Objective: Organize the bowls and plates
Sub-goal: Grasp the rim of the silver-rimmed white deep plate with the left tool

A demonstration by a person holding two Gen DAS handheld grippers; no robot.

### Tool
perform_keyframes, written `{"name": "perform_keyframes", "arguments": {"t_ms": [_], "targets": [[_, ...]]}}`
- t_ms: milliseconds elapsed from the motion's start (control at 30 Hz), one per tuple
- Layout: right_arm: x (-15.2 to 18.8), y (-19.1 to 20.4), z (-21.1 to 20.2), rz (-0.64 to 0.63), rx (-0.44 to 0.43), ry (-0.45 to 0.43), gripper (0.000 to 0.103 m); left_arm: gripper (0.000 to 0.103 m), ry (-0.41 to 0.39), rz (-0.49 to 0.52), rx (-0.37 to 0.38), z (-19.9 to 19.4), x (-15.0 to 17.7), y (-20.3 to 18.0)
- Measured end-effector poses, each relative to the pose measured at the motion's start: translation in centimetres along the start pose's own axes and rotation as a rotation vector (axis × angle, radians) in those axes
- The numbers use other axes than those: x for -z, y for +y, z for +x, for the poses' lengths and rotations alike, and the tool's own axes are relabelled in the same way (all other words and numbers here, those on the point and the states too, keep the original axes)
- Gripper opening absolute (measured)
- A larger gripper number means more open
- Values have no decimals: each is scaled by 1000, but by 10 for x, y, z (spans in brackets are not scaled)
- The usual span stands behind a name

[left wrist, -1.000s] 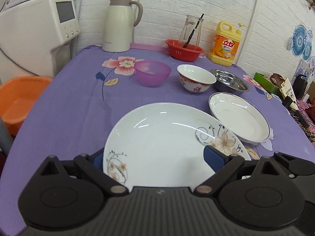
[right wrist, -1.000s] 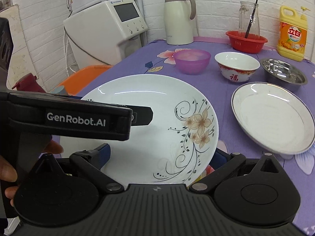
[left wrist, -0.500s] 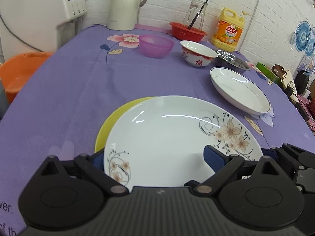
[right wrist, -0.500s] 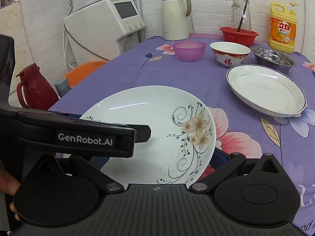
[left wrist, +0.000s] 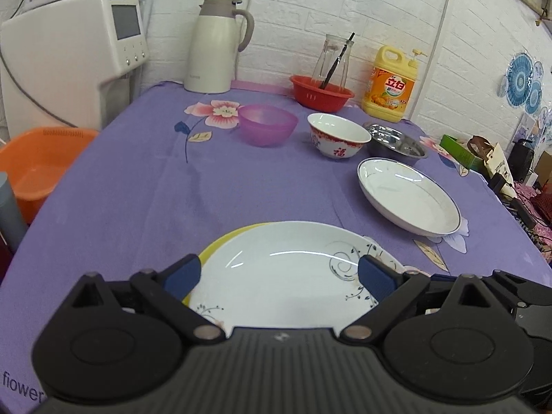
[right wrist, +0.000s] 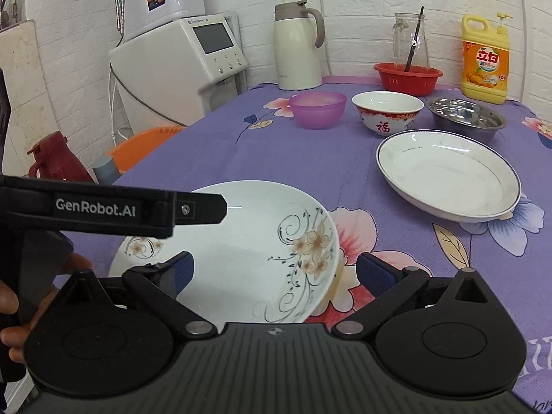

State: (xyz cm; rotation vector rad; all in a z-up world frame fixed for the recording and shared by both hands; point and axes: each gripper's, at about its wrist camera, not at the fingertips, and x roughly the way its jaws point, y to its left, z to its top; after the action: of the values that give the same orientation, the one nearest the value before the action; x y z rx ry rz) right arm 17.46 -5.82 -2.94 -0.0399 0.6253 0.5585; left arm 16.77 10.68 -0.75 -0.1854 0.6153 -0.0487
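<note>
Two plates are seen stacked at the lower centre of the left wrist frame: the floral plate lies on a yellow plate, of which only a sliver shows at its left edge. The left gripper is spread wide, its blue pads set either side of the floral plate's near rim and nothing clamped between them. In the right wrist frame the same floral plate fills the lower centre, and the right gripper is likewise released, its pads apart at the plate's near edge. The next plate to be gathered, judged from the task, is the blue-rimmed plate, found in the right middle of that frame, ahead and to the right of the stack, and so nearer the right gripper. Being round, no long axis is offered; its raised near rim is turned toward the grippers. The purple bowl, red-patterned bowl and steel bowl are lined up beyond it, on the purple tablecloth.
</note>
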Motion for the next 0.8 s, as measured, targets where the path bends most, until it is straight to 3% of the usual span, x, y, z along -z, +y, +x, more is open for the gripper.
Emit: {"name": "perform_keyframes", "arguments": {"t_ms": [267,533,700,800], "targets": [[7,-21,-12,50,21,-4,103,97,5,28,37,8,-18,-16],[-9,-69,-26,98,124,-44,103,97,47,87,121,37,-46,-52],[-33,-119,-21,116,245,-68,103,97,111,127,186,101,-81,-83],[-48,-152,6,136,318,-22,103,97,177,102,157,151,-95,-97]]}}
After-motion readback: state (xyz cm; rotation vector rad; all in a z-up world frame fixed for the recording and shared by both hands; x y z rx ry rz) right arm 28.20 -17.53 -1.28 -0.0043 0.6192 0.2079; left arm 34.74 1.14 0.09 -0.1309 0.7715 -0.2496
